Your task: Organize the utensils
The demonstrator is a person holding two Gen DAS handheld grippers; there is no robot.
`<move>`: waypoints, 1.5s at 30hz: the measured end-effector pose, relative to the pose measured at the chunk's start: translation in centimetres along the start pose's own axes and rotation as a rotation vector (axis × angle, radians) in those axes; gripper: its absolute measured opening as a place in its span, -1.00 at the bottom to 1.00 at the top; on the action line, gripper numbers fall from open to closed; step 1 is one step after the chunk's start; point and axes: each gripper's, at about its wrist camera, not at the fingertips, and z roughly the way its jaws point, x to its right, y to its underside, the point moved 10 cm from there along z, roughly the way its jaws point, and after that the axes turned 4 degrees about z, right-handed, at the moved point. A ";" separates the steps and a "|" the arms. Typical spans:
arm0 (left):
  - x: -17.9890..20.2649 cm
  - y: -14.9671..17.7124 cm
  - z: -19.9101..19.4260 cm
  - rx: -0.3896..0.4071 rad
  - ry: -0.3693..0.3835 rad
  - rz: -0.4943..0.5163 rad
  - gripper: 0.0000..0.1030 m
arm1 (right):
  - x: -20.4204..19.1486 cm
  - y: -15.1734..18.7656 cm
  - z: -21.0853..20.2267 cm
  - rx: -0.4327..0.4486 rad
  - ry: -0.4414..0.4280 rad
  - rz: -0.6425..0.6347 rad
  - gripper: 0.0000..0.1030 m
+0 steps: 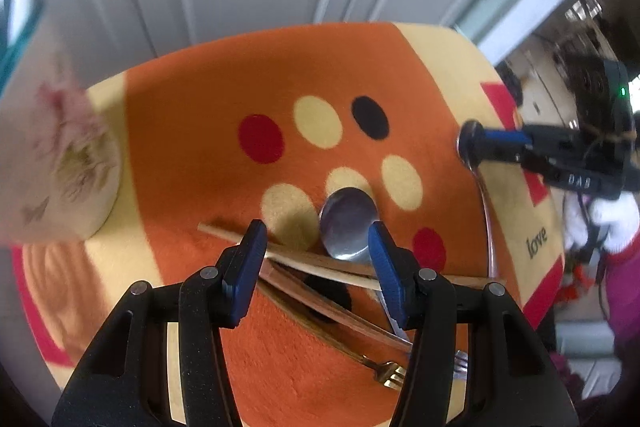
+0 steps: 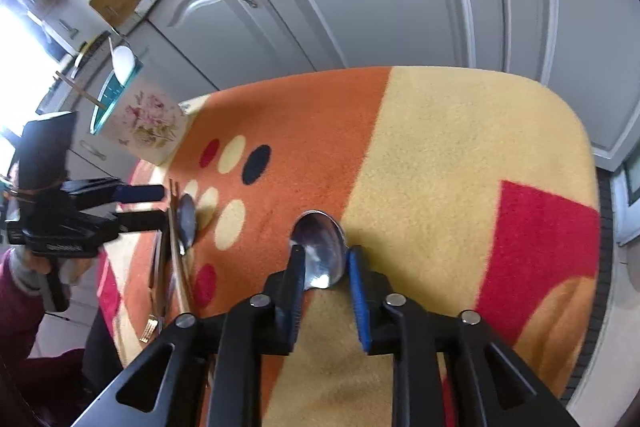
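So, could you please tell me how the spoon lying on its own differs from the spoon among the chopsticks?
The lone spoon touches no other utensil; the piled spoon has chopsticks crossing its handle. The lone spoon lies between the right gripper fingers, the piled spoon between the left gripper fingers. Both are shiny metal and rest on the mat.

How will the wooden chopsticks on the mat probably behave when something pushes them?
The chopsticks look thin and stiff, so probably light. They lie piled with a spoon and fork, so a push may drag those too. The fuzzy mat likely limits sliding.
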 end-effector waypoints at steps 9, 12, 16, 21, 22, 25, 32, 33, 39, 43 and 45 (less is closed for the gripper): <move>2.1 0.0 1.8 -0.102 0.041 0.147 -0.67 | -0.4 -0.7 0.7 -0.037 -0.083 -0.053 -0.58; 2.1 -0.2 1.8 -0.107 0.052 0.150 -0.72 | -0.4 -0.8 0.9 -0.044 -0.112 -0.056 -0.58; 2.2 -0.6 1.8 -0.106 0.061 0.135 -0.77 | -0.3 -1.4 1.3 -0.042 -0.141 -0.030 -0.64; 2.4 -1.0 1.5 -0.092 0.058 0.132 -0.84 | -1.6 -0.9 1.6 -0.075 -0.069 -0.140 -0.85; 2.5 -1.2 1.5 -0.091 0.059 0.134 -0.85 | -1.7 -0.7 1.6 -0.079 -0.062 -0.155 -0.85; 3.3 -1.3 1.8 -0.106 0.025 0.220 -0.81 | -1.6 -0.3 1.6 -0.088 -0.061 -0.168 -0.86; 3.9 -1.6 3.0 -0.165 0.045 0.223 -0.63 | -1.5 -0.4 1.7 -0.096 -0.064 -0.182 -0.85; 3.9 -1.8 3.1 -0.157 0.042 0.219 -0.63 | -1.5 -0.3 1.7 -0.092 -0.064 -0.181 -0.85; 3.5 -3.1 1.3 -0.033 0.002 0.142 -0.96 | -2.3 -0.8 1.2 -0.048 -0.035 -0.176 -0.92; 1.6 -4.2 -1.9 0.068 -0.015 0.027 -0.96 | -3.3 -1.6 -0.4 0.003 -0.011 -0.200 -0.93; 0.6 -4.6 -3.9 0.124 -0.030 -0.038 -0.96 | -4.0 -2.3 -1.5 0.034 0.010 -0.204 -0.93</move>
